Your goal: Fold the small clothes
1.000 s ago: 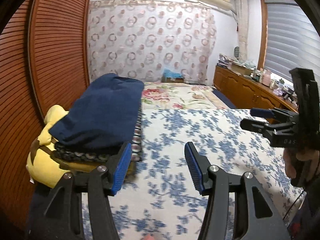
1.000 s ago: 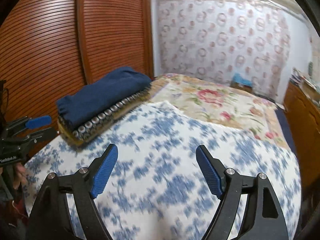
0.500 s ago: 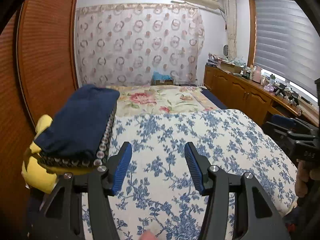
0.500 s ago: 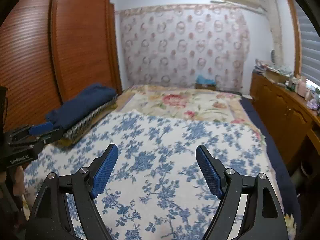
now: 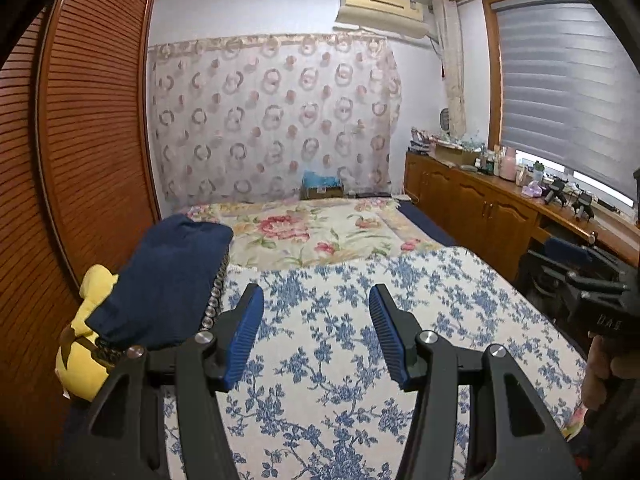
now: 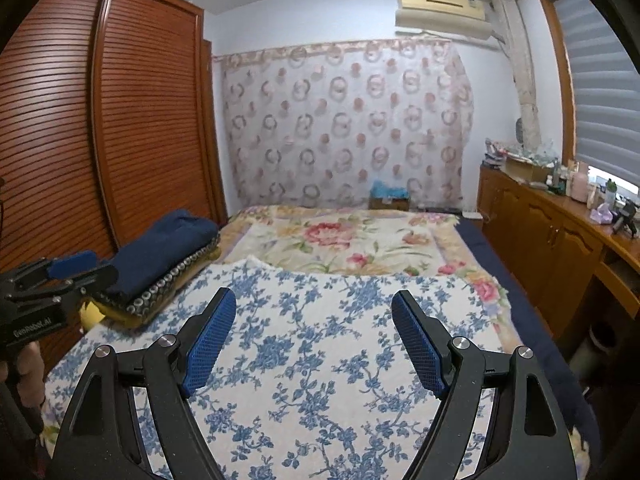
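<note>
Both grippers, left gripper [image 5: 316, 334] and right gripper [image 6: 312, 338], open, empty over bed [image 5: 420, 304]; folded navy garment [image 5: 172, 280] stacked at 10 o'clock, nothing left visible.

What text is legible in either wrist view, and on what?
"GenRobot.AI": white print on the body of the left gripper, seen in the right wrist view; letters soft.
White print on the body of the right gripper, in the left wrist view: too blurred to read.
Label on the cardboard box at the far end of the bed: too small to read.
</note>
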A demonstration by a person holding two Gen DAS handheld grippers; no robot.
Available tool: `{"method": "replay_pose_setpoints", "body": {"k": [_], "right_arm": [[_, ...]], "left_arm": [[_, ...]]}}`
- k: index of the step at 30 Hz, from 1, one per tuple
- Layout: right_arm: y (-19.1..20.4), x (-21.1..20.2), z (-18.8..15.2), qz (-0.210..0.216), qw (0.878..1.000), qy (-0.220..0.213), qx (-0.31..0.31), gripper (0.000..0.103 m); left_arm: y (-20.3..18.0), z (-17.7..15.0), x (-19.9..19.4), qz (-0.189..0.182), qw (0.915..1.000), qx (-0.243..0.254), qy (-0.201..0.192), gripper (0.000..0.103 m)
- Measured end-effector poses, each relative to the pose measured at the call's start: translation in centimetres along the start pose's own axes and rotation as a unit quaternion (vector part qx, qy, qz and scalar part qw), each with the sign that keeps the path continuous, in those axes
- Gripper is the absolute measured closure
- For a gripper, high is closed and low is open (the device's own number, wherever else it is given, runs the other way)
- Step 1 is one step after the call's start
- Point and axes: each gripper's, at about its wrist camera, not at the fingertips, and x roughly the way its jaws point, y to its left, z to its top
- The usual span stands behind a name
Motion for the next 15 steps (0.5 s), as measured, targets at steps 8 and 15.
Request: {"method": "replay_pose_setpoints", "body": {"k": [8, 15], "right_arm": [[0.0, -1.1, 0.7, -0.004, 1.0, -0.018, 0.009, 0.021], [0.2, -2.0, 1.1, -0.007, 0.999, -0.033, 0.007, 0.021]], "left_arm": [[0.1, 1.3, -1.6, 0.008, 0.9996, -0.001, -0.027, 0.049], [0.4, 1.7, -2.3, 0.016, 0.9991, -0.002, -0.04, 0.049]]}}
